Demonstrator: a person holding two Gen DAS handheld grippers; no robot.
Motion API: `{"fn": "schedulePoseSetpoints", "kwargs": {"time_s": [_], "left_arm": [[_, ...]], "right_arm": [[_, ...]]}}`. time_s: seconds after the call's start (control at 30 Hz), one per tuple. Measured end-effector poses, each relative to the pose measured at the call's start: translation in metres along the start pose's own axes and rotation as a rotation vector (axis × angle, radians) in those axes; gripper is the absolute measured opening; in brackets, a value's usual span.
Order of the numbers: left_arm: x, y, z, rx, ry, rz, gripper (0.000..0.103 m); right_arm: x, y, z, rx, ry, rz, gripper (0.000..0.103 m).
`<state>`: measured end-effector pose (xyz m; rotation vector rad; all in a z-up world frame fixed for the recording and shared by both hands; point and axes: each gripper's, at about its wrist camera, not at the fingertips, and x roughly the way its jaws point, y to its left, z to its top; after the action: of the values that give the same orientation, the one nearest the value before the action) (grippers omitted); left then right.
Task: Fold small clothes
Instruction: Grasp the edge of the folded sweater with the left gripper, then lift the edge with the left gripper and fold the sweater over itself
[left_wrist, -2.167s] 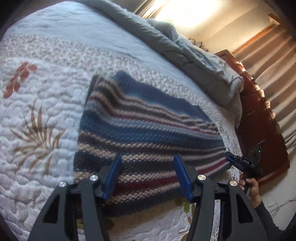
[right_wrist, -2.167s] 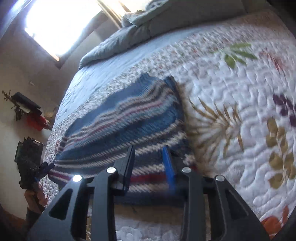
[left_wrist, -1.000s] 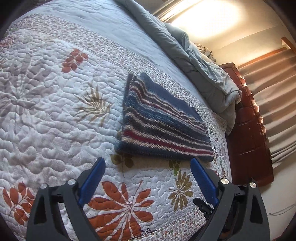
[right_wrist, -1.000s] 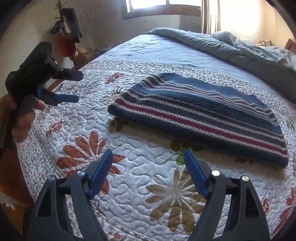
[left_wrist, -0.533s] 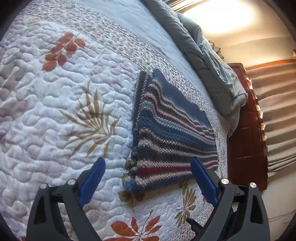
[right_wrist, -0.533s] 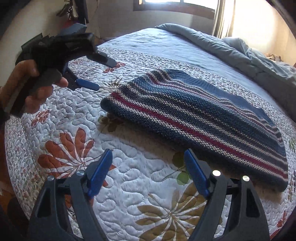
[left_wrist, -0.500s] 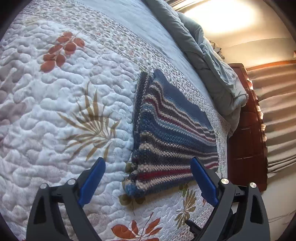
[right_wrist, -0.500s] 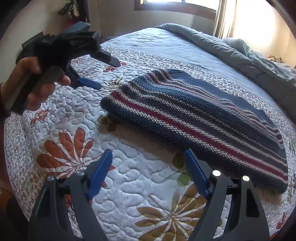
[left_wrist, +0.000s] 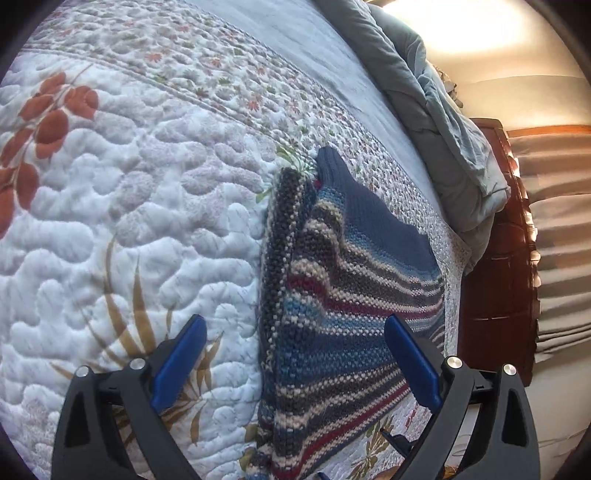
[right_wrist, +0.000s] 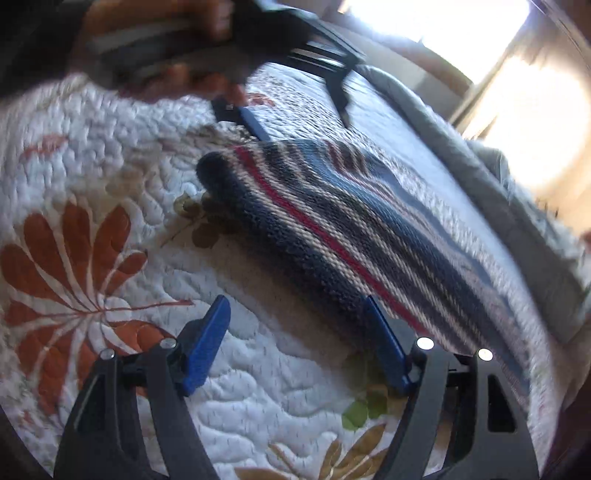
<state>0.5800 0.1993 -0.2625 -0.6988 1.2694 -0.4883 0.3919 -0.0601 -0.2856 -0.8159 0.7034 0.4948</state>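
Both of your grippers are spread and empty: left gripper over the striped sweater's near edge, right gripper beside its long edge. Sweater lies folded on the quilt. Looks nearly done; maybe one more fold left.

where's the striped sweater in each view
Left wrist: the striped sweater lies right of centre, running down between the open left gripper.
Right wrist: the sweater crosses the centre diagonally, above the open right gripper.
Shared landmark: the grey duvet beyond it.
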Motion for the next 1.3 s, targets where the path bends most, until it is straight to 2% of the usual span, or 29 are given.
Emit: {"fn": "schedulePoseSetpoints", "kwargs": {"time_s": [0.13, 0.27, 0.43, 0.57, 0.63, 0.67, 0.7, 0.73, 0.8, 0.9, 1.0, 1.3], "left_arm": [[0.014, -0.004, 0.015, 0.01, 0.016, -0.013, 0.097], [0.028, -0.008, 0.029, 0.018, 0.036, -0.008, 0.098], [0.039, -0.016, 0.042, 0.046, 0.061, 0.005, 0.098], [0.044, -0.02, 0.047, 0.049, 0.048, 0.014, 0.097], [0.049, -0.026, 0.048, 0.072, 0.062, 0.046, 0.081], [0.051, -0.03, 0.049, 0.083, 0.07, 0.071, 0.048], [0.052, -0.032, 0.05, 0.083, 0.072, 0.098, 0.042], [0.052, -0.033, 0.05, 0.079, 0.074, 0.103, 0.04], [0.052, -0.039, 0.05, 0.085, 0.067, 0.118, 0.034], [0.048, -0.047, 0.05, 0.093, 0.055, 0.14, 0.029], [0.041, -0.054, 0.052, 0.104, 0.046, 0.161, 0.026], [0.025, -0.109, 0.053, 0.166, 0.019, 0.26, 0.022]], "right_arm": [[0.012, 0.024, 0.013, -0.105, -0.035, -0.099, 0.074], [0.024, 0.033, 0.027, -0.145, -0.062, -0.164, 0.074], [0.038, 0.037, 0.043, -0.149, -0.095, -0.208, 0.074], [0.043, 0.04, 0.053, -0.143, -0.108, -0.219, 0.074], [0.044, 0.037, 0.056, -0.134, -0.106, -0.214, 0.073], [0.044, 0.035, 0.058, -0.124, -0.103, -0.206, 0.067], [0.045, 0.034, 0.059, -0.116, -0.097, -0.189, 0.056], [0.046, 0.032, 0.061, -0.11, -0.098, -0.178, 0.049], [0.044, 0.029, 0.065, -0.11, -0.108, -0.177, 0.03], [0.035, 0.026, 0.066, -0.085, -0.123, -0.166, 0.017], [0.023, 0.015, 0.067, -0.039, -0.132, -0.144, 0.013], [-0.019, -0.033, 0.074, 0.094, -0.175, -0.108, 0.011]]}}
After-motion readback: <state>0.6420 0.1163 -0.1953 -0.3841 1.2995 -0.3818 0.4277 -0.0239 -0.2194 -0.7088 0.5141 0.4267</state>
